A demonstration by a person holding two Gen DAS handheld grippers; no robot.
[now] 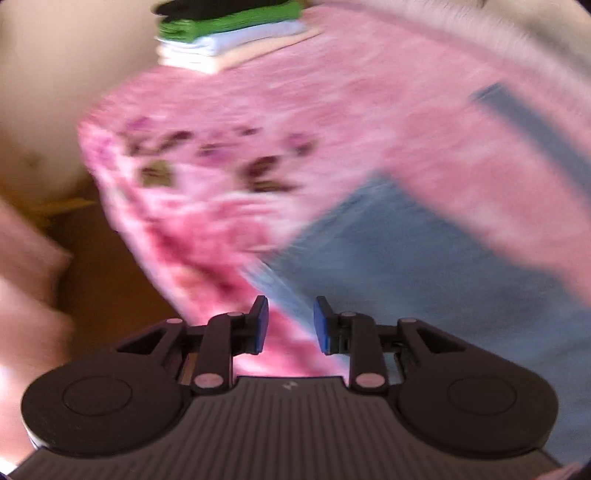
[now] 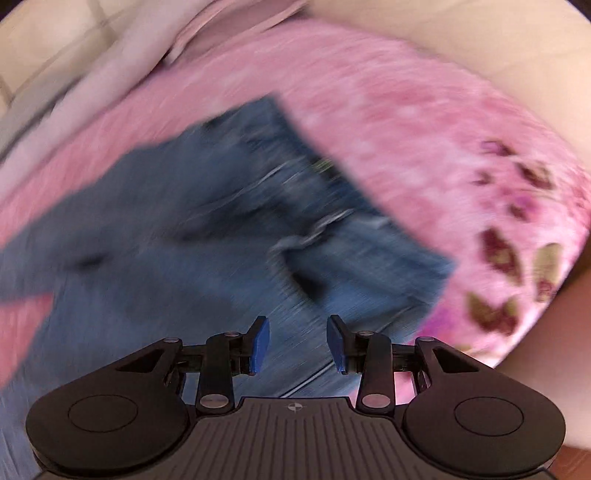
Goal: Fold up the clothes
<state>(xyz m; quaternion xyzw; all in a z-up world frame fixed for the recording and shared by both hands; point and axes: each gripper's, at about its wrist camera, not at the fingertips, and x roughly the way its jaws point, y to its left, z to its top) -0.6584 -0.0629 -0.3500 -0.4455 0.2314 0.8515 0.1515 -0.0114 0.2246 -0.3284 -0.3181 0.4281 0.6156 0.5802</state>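
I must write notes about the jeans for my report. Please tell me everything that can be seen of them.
The jeans are blue denim, faded in places, with pale seams showing despite heavy blur. They lie spread, partly rumpled, on the pink flowered cover. In the right wrist view one squared end points up and away. Neither the left gripper nor the right gripper grips them; both hang open just above the cloth.

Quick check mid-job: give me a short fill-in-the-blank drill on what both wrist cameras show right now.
1. The denim jeans lie on a ____ floral blanket.
2. Between the pads of the right tool there is ____.
3. In the stack of folded clothes, the ____ piece lies above the white one.

Missing words: pink; nothing; green
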